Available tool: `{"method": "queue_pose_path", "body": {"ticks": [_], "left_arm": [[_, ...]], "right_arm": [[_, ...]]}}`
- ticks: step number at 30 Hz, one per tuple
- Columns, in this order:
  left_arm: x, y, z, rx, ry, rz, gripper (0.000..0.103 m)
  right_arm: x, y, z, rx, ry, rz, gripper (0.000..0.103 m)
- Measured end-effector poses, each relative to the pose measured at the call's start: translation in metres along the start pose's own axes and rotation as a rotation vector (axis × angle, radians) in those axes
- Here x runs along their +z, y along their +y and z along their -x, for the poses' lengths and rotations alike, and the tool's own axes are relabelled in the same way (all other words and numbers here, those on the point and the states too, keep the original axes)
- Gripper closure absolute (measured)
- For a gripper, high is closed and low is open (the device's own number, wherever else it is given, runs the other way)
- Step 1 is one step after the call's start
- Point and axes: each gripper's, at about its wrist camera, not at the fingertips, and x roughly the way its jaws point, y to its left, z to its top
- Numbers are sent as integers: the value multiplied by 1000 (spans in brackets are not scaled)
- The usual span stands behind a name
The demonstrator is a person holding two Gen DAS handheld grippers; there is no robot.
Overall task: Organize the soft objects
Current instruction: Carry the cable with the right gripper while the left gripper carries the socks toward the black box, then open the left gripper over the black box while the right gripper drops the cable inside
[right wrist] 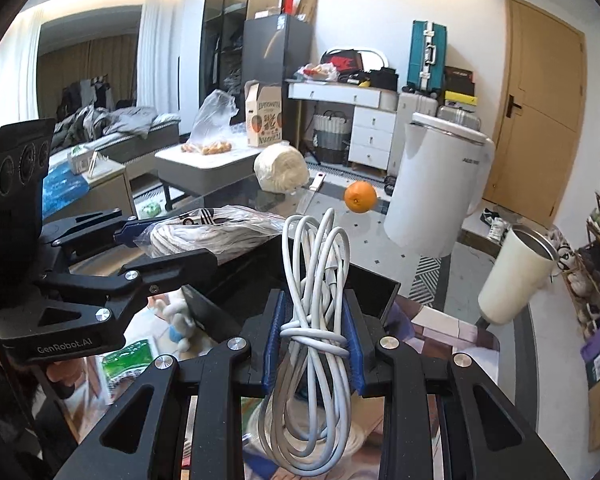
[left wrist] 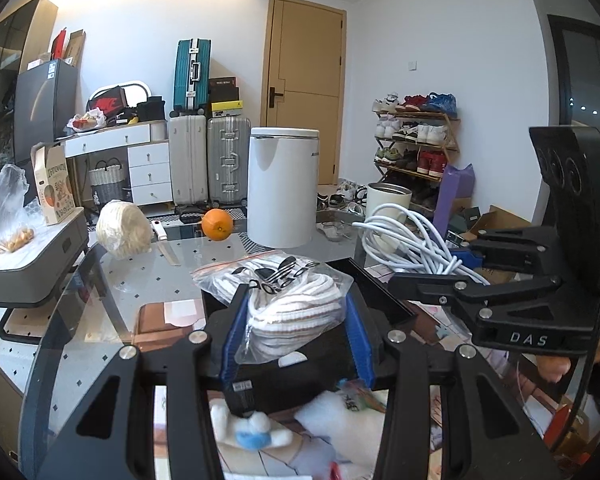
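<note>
My left gripper (left wrist: 296, 320) is shut on a clear zip bag of white socks (left wrist: 292, 300) with a black three-stripe logo, blue pads pressing both sides. The right wrist view shows that same gripper (right wrist: 156, 240) at the left with the sock bag (right wrist: 212, 236). My right gripper (right wrist: 314, 320) is shut on a coiled white cable (right wrist: 314, 280) tied with its own loop. In the left wrist view it (left wrist: 464, 264) comes in from the right with the cable (left wrist: 412, 240). Both loads hang just above an open black box (left wrist: 384, 300) (right wrist: 380, 284) on the glass table (left wrist: 148, 276).
On the glass table stand a cream ball of cord (left wrist: 122, 232), an orange (left wrist: 218, 224), a tall white lidded bin (left wrist: 282, 188) and a cream steel-lined cup (right wrist: 516, 276). A white and blue plush toy (left wrist: 252, 428) lies below the glass. A low side table (left wrist: 32, 264) stands left.
</note>
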Motion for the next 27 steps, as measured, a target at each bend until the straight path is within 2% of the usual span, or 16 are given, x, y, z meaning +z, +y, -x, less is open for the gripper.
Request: {"method": "queue_pose_path", "body": {"ticks": [5, 15, 19, 27], "left_arm": [[0, 5, -15, -8, 20, -9, 59], [-6, 10, -41, -17, 75, -5, 59], [-7, 7, -46, -16, 83, -34, 59], [-10, 13, -52, -31, 120, -30, 59]], "right_arm": [[8, -6, -26, 43, 50, 60, 75], [16, -11, -76, 74, 137, 146, 75], [19, -9, -91, 77, 165, 186, 75], [24, -4, -112, 69, 209, 251, 75]]}}
